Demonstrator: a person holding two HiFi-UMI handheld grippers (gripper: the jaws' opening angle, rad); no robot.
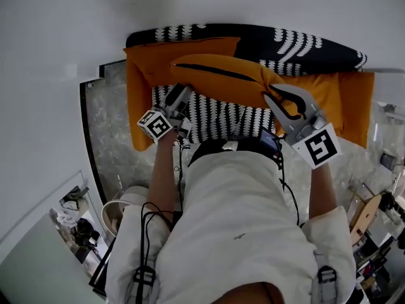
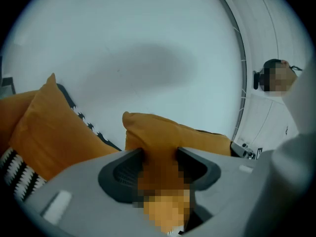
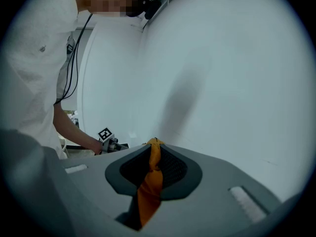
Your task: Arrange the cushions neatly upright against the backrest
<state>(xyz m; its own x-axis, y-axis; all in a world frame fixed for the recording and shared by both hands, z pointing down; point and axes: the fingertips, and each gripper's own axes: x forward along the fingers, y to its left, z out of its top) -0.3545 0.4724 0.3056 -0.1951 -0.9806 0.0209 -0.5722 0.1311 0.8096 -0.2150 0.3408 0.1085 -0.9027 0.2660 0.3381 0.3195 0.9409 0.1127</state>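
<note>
We hold one orange cushion [image 1: 218, 75] above the sofa [image 1: 304, 49], a gripper at each end.
Its long axis runs left to right in the head view, along the backrest [image 1: 190, 31], dark zip line on top. Our left gripper [image 1: 179, 101] is clamped on its left end, with fabric bulging past the fingers [image 2: 197, 164]. Our right gripper [image 1: 283, 103] pinches a thin fold at its right corner. A left cushion [image 1: 140, 81] and a right cushion [image 1: 345, 100] flank it.
</note>
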